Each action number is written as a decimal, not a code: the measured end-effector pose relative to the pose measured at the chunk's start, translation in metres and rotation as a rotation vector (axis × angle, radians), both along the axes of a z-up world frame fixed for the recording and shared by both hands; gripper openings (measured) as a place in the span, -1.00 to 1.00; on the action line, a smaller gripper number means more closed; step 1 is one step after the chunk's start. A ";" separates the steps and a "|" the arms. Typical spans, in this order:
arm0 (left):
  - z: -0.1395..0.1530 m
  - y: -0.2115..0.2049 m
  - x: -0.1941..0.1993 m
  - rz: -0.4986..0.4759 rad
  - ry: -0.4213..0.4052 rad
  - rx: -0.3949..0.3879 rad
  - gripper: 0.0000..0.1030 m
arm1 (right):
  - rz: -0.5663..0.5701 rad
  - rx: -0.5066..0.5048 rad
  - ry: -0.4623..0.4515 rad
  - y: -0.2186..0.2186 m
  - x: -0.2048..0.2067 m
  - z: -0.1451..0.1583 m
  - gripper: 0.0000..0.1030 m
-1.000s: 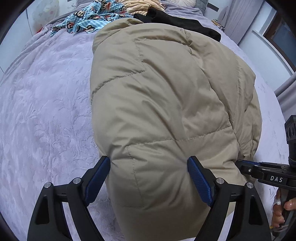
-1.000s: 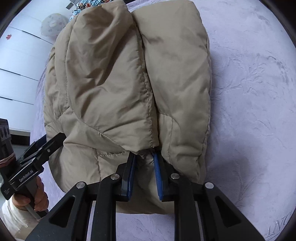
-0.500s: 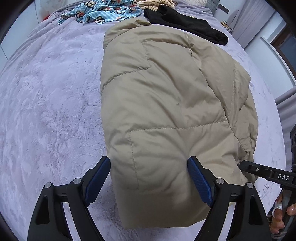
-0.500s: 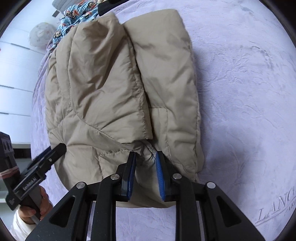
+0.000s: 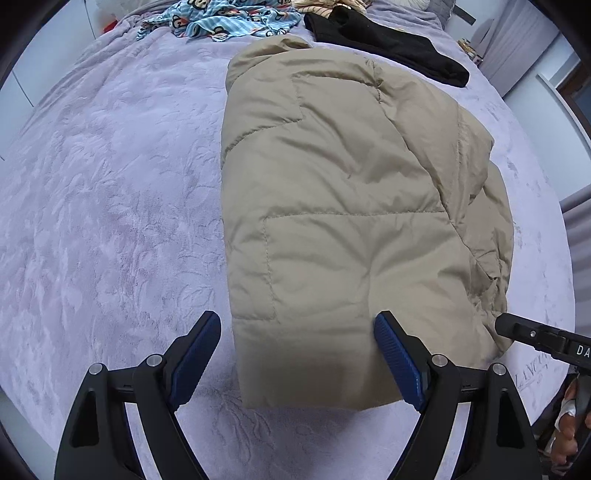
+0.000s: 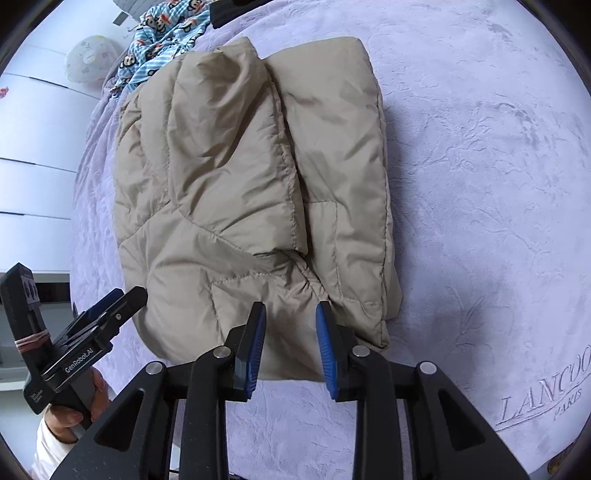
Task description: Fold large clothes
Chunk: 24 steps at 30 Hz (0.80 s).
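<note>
The folded tan puffer jacket (image 5: 351,206) lies flat on the lilac bedspread (image 5: 103,206), the left gripper (image 5: 299,354) spread wide above its near edge, the right gripper (image 6: 290,343) just eased apart and seemingly clear of the cloth, with a monkey-print garment (image 5: 221,18) beyond the jacket.

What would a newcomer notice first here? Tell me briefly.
A puffy beige jacket, folded into a bundle, lies mid-frame on the lilac bedspread. The left gripper is wide open and the right gripper has just been opening, both above the jacket's near edge, holding nothing. A monkey-print cloth and black garment lie beyond.
</note>
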<state>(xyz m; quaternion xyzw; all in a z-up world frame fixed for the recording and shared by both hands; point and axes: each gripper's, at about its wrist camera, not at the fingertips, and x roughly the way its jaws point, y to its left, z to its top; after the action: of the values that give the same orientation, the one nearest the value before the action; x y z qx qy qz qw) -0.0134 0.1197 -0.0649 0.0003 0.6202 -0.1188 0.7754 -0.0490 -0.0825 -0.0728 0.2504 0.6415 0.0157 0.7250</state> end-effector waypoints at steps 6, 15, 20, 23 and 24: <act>0.013 -0.007 -0.019 0.020 0.000 0.007 0.66 | 0.026 0.016 -0.023 -0.001 -0.006 0.015 -0.19; 0.009 -0.011 -0.035 0.035 0.026 0.036 0.66 | 0.012 0.005 -0.124 -0.006 0.031 0.032 -0.13; 0.011 -0.004 -0.031 0.042 0.017 0.050 0.66 | -0.061 -0.002 -0.197 -0.009 0.085 0.040 -0.13; 0.011 0.001 -0.023 0.054 0.014 0.052 0.66 | -0.048 -0.079 -0.186 0.000 0.113 0.030 -0.14; 0.010 0.003 -0.020 0.058 0.015 0.053 0.66 | -0.042 -0.121 -0.153 0.002 0.119 0.021 -0.16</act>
<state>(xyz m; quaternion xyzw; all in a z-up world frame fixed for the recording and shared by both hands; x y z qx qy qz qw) -0.0336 0.1228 -0.0554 0.0020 0.6286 -0.0799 0.7736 0.0704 -0.0805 -0.0514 0.2178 0.5787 -0.0194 0.7857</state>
